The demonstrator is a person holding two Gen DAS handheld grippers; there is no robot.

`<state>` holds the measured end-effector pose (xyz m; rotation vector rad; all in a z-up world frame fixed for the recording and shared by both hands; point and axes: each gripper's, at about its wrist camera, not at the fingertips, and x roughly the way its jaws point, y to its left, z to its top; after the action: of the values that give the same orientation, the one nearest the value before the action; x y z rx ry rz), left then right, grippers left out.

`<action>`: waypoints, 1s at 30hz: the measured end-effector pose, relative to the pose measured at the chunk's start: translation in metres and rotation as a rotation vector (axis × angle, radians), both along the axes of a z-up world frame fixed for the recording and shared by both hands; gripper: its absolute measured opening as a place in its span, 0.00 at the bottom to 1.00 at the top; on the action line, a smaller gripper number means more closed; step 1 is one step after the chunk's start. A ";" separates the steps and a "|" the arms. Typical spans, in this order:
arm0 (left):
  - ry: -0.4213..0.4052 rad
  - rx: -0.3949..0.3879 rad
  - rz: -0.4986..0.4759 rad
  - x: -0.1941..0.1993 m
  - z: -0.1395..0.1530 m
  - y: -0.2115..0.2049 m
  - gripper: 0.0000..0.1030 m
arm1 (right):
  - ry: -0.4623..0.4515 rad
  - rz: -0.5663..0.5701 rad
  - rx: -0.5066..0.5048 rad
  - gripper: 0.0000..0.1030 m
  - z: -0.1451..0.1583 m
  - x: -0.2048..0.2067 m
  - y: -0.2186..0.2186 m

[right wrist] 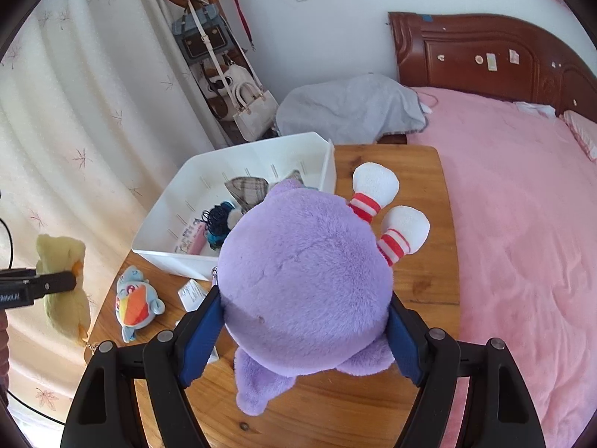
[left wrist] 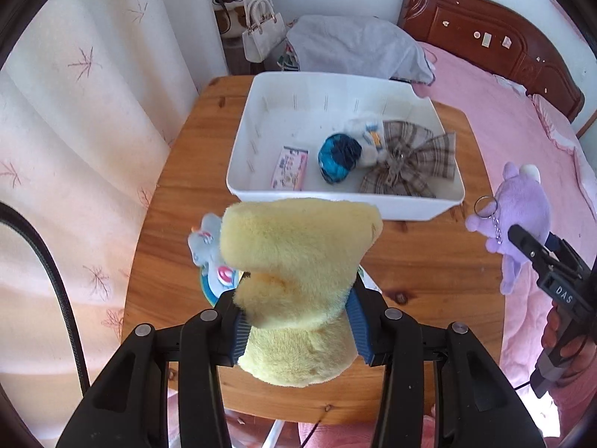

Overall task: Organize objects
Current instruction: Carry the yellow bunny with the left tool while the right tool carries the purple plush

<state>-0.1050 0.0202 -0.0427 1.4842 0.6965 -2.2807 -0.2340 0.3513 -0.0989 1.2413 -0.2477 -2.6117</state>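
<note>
Right wrist view: your right gripper (right wrist: pixel 306 321) squeezes the round purple plush toy (right wrist: pixel 306 272); left gripper (left wrist: pixel 296 321) clamps the fluffy yellow plush duck (left wrist: pixel 298 261). Both soft, light, squashy — grip mid-body.

Left gripper (left wrist: pixel 298 330) clamps a yellow plush (left wrist: pixel 298 276), blue pads pressed into its sides, held above the wooden table (left wrist: pixel 418 261). Just left of the plush, a small blue figure toy (left wrist: pixel 207 250) lies on the table, partly hidden. Farther off sits a white bin (left wrist: pixel 253 112) holding a small pink packet (left wrist: pixel 290 168), a blue-black bundle (left wrist: pixel 338 156), a white-blue soft item (left wrist: pixel 367 130) and a plaid bow (left wrist: pixel 410 160). At right, the right gripper (left wrist: pixel 522 246) grips a purple plush (left wrist: pixel 518 212) with a key ring (left wrist: pixel 485 206), off the table edge. Pink bed (left wrist: pixel 515 142) on the right, gray cloth (left wrist: pixel 358 44) behind bin, curtain (left wrist: pixel 93 112) left, white handbag (left wrist: pixel 261 33) far back.
</note>
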 end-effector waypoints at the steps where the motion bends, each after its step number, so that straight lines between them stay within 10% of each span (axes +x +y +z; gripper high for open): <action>1: 0.006 -0.001 -0.002 -0.001 0.002 -0.004 0.47 | 0.003 0.006 0.002 0.77 0.001 -0.003 -0.003; 30: 0.154 0.006 -0.063 -0.093 0.010 -0.121 0.47 | 0.044 0.031 0.015 0.78 0.030 -0.100 -0.097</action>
<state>-0.1977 -0.1009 -0.0325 1.3618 0.7091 -2.4630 -0.3342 0.2542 -0.0691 1.1813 -0.1999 -2.6154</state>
